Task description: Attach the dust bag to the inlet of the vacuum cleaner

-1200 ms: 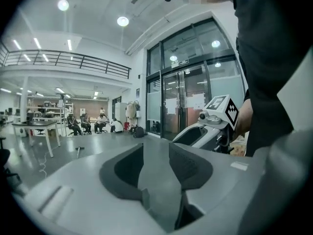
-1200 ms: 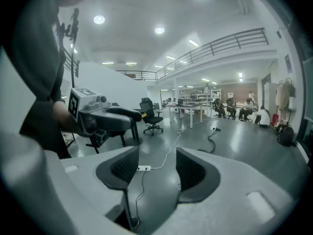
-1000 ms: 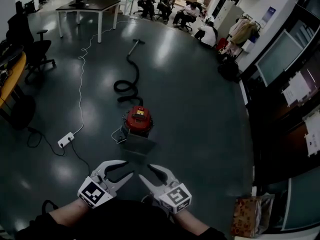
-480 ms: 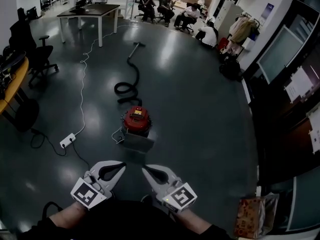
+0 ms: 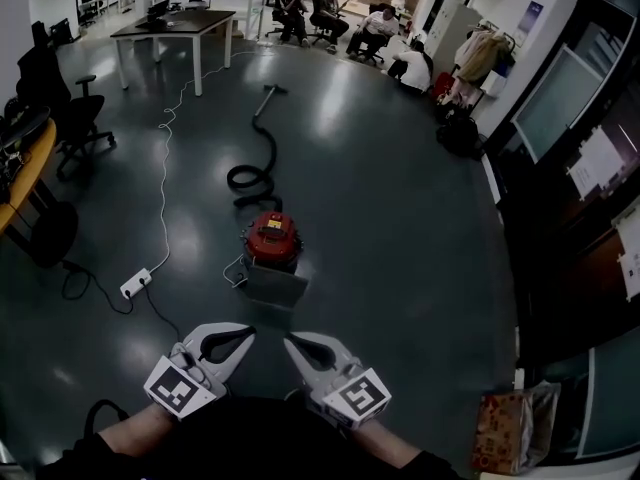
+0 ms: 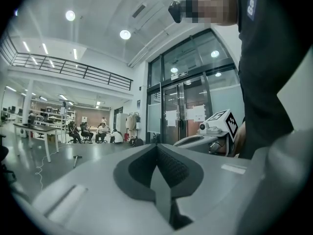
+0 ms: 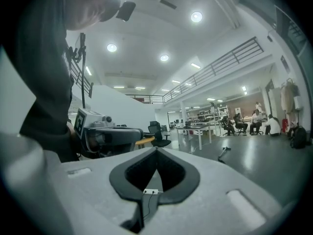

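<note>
The red vacuum cleaner (image 5: 273, 240) stands on the dark floor in the middle of the head view, with a black hose (image 5: 255, 173) curling away behind it. A grey flat piece (image 5: 274, 286), which looks like the dust bag, lies against its near side. My left gripper (image 5: 249, 331) and right gripper (image 5: 289, 342) are held side by side close to my body, well short of the vacuum. Both are shut with nothing between the jaws. The left gripper view shows its closed jaws (image 6: 157, 148) and the right gripper (image 6: 210, 136) beside them. In the right gripper view the jaws (image 7: 156, 151) are likewise closed.
A white power strip (image 5: 134, 284) and its cable lie on the floor to the left. A table (image 5: 170, 28) and office chairs (image 5: 75, 108) stand at the back left, and several seated people (image 5: 370, 28) at the back. A paper bag (image 5: 505, 428) stands at the lower right by dark glass walls.
Both grippers' jaws have gone from spread open to shut. Both hands have risen a little and drawn slightly toward my body. The vacuum has not moved.
</note>
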The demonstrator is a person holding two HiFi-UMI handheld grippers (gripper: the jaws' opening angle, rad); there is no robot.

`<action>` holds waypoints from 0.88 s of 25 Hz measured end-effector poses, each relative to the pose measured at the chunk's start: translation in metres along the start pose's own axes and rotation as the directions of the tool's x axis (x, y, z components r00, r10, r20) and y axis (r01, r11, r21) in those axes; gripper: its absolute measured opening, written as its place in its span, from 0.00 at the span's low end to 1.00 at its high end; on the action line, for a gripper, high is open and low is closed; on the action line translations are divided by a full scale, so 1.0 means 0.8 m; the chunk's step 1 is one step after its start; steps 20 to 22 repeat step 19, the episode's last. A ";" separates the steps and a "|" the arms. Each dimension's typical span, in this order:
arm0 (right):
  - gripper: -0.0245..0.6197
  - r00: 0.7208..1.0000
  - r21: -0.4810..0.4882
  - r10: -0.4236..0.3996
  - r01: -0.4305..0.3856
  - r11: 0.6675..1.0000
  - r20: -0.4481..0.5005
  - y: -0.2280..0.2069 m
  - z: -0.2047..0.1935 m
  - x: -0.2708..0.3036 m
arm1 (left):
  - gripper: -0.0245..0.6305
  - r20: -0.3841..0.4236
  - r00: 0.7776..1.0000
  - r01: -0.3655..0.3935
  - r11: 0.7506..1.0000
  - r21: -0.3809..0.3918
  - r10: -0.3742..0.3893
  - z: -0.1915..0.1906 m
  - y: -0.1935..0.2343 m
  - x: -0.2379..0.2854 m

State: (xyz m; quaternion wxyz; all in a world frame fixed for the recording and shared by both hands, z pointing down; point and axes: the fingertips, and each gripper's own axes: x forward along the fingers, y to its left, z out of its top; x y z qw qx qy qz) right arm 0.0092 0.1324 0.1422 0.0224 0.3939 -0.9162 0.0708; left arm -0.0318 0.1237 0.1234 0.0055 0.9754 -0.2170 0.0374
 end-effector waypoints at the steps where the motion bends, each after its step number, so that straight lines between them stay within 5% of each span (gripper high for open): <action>1: 0.04 1.000 -0.001 -0.002 0.002 1.000 0.001 0.000 0.000 0.000 | 0.04 0.000 1.000 0.003 1.000 0.001 -0.003 0.000 -0.001 0.000; 22: 0.04 0.998 -0.007 -0.040 0.039 0.999 -0.050 0.005 -0.020 -0.011 | 0.04 0.003 1.000 0.025 0.999 -0.023 -0.025 -0.005 -0.016 -0.010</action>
